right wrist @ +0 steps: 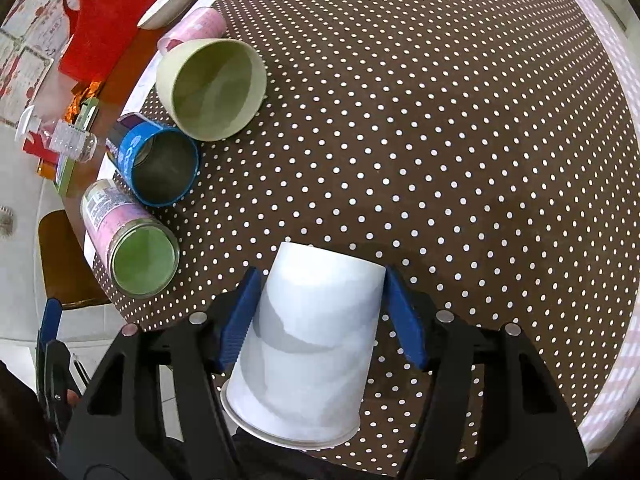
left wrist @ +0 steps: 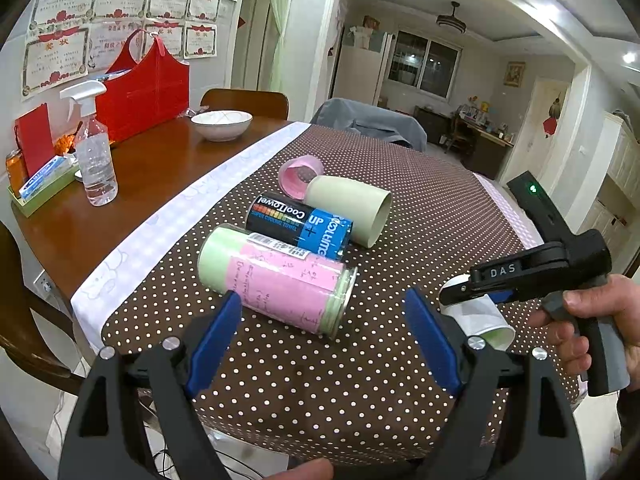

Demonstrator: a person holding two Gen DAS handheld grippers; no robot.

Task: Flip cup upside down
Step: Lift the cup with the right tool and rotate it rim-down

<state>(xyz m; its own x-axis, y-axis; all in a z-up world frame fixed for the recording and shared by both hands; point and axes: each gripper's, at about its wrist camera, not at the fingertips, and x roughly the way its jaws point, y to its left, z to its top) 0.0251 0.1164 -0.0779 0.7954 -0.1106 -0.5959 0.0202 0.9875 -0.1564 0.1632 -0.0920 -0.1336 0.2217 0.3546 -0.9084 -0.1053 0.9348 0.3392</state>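
White paper cup (right wrist: 308, 336) sits clamped between the blue pads (right wrist: 240, 320) of the right gripper (right wrist: 320, 312), tilted above the brown polka-dot tablecloth (right wrist: 440, 140) with its rim toward the camera. The left gripper (left wrist: 324, 320) hangs wide open, holding nothing. Beyond lie a pink-and-green labelled jar (left wrist: 276, 284), a blue-and-black towel canister (left wrist: 300, 224), a pale green cup (left wrist: 348, 208) and a pink cup (left wrist: 298, 174).
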